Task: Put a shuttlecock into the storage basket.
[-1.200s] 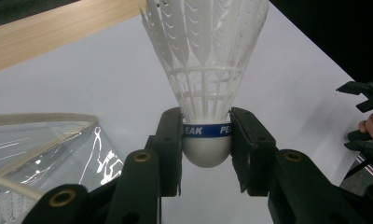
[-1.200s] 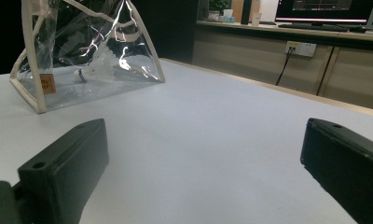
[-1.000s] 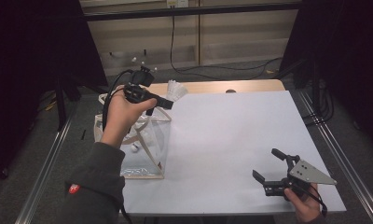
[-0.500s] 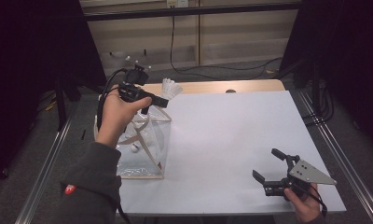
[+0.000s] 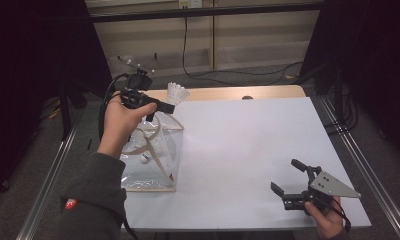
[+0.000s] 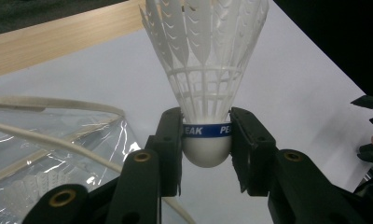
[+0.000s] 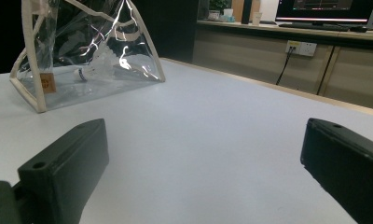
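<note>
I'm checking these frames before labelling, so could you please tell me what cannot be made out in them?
- Blue band lettering on the shuttlecock: left gripper view, jaws cover both ends.
- Feather tips: same view, cut off by the top edge.
- Count of shuttlecocks in the clear bag: high view too small; right gripper view, glare on the plastic.
- Right gripper body: right gripper view, cut off by the bottom edge.

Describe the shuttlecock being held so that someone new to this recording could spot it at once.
On the white table, find the clear bag at its left edge. Above it, the left gripper clamps the shuttlecock, feathers up, with a blue band; another lies inside the bag.
</note>
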Demonstrator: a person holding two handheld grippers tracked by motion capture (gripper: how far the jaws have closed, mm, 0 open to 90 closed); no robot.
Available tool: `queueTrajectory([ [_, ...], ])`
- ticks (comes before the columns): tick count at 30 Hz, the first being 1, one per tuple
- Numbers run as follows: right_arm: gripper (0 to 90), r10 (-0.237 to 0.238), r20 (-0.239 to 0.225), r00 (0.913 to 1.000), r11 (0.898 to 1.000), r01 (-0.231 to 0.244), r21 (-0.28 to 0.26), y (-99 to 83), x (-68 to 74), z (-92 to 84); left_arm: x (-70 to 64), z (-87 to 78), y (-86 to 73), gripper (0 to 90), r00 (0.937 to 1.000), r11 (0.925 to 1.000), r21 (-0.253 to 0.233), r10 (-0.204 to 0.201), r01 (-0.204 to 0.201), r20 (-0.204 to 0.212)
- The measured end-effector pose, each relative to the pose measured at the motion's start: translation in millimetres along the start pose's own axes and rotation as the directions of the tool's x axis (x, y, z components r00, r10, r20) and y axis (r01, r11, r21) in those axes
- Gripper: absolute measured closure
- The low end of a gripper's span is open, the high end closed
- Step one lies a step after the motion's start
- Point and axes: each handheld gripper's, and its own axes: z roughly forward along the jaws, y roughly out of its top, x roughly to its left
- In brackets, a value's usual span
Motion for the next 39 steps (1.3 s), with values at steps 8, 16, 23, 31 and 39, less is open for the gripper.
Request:
queueTrajectory([
  [8, 0.6, -0.002, 0.000, 1.0000, 1.000, 0.002, -0.001, 0.1, 0.0, 0.1, 6.0, -3.2, -2.5, 65.6, 0.9998, 0.9999, -0.006, -0.015, 0.015, -0.010],
  [16, 0.6, -0.002, 0.000, 1.0000, 1.000, 0.002, 0.001, 0.0, 0.0, 0.0, 12.8, -6.4, -5.9, 65.6, 0.9992, 0.9994, -0.014, -0.031, 0.031, -0.023],
  [23, 0.6, -0.004, 0.000, 1.0000, 1.000, 0.004, 0.000, 0.1, 0.1, 0.0, 16.1, -8.8, -7.7, 65.6, 0.9987, 0.9992, -0.012, -0.038, 0.037, -0.034],
  [31, 0.6, -0.002, 0.000, 1.0000, 1.000, 0.002, 0.001, 0.1, 0.1, 0.0, 20.0, -11.5, -9.3, 65.7, 0.9979, 0.9988, -0.016, -0.048, 0.047, -0.044],
  [39, 0.6, -0.002, -0.001, 1.0000, 1.000, 0.002, 0.000, 0.2, 0.2, -0.2, 23.2, -13.1, -11.8, 65.6, 0.9970, 0.9986, -0.015, -0.052, 0.052, -0.057],
])
